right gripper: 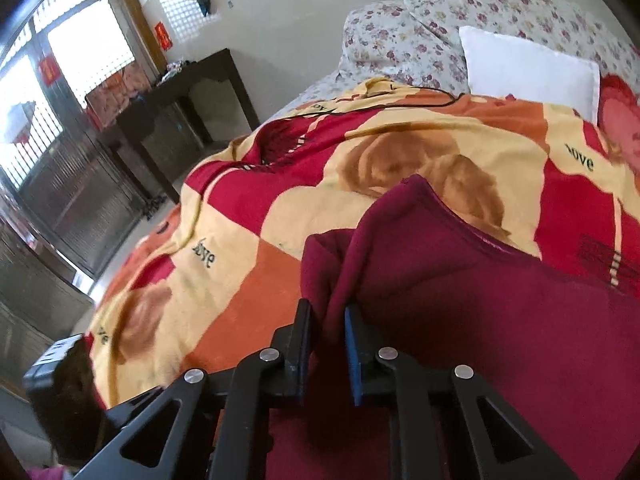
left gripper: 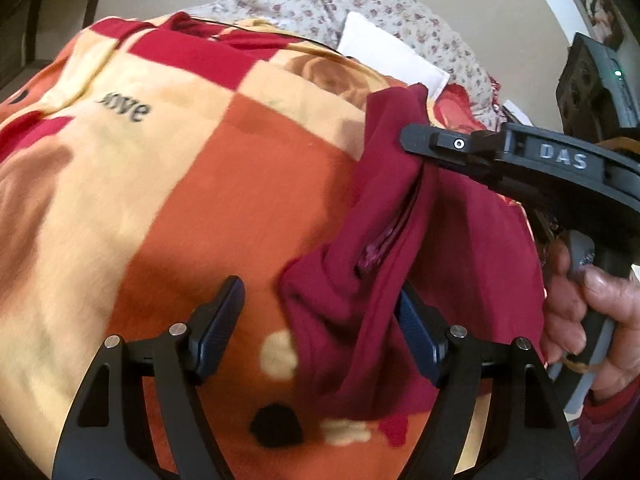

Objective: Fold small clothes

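Note:
A small maroon garment [left gripper: 384,240] lies bunched on the orange, red and cream blanket [left gripper: 180,184]. My left gripper [left gripper: 320,308] is open, its fingers wide apart; the right finger touches the garment's lower fold and the left finger is over bare blanket. My right gripper [left gripper: 416,152] reaches in from the right and pinches the garment's upper edge. In the right wrist view the right gripper [right gripper: 328,320] is shut on a fold of the maroon garment [right gripper: 480,300], which spreads to the right over the blanket [right gripper: 280,216].
A white pillow [right gripper: 528,68] and floral bedding [right gripper: 400,32] lie at the head of the bed. A thin black cable [right gripper: 400,104] runs across the blanket. A dark wooden desk [right gripper: 188,96] stands beyond the bed's left edge, near windows.

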A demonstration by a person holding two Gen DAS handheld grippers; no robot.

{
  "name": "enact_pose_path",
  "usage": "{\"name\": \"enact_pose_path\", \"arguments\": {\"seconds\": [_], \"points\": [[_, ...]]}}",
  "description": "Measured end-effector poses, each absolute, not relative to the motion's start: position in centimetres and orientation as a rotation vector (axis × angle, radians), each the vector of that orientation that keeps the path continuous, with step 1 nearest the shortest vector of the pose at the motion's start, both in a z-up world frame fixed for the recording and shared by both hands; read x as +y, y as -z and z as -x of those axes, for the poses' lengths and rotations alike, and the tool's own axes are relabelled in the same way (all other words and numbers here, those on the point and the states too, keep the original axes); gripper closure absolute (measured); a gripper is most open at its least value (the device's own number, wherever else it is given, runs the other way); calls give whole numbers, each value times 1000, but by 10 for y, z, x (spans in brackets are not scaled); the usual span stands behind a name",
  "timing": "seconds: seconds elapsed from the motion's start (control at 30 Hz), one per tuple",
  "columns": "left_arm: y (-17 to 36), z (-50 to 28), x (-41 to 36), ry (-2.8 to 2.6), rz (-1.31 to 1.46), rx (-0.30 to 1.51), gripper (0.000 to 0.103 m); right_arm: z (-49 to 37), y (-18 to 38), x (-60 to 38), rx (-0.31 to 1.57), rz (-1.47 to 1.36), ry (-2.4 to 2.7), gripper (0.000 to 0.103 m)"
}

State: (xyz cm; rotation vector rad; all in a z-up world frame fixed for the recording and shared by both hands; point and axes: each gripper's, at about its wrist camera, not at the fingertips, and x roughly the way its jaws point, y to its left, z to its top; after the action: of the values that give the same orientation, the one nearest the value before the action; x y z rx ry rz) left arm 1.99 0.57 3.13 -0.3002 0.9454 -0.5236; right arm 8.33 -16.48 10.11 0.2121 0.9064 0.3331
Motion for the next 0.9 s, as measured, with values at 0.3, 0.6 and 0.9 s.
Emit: {"name": "enact_pose_path", "arguments": {"seconds": [0.3, 0.6, 0.9], "points": [[-20, -24, 1, 559, 393, 967, 41, -92, -94, -150, 941, -145, -338, 88], [-19, -24, -2, 556, 384, 955, 41, -102, -85, -137, 979, -96, -313, 88], [-17, -23, 2, 547, 426, 961, 57, -104, -85, -137, 1026, -93, -277, 67]]}}
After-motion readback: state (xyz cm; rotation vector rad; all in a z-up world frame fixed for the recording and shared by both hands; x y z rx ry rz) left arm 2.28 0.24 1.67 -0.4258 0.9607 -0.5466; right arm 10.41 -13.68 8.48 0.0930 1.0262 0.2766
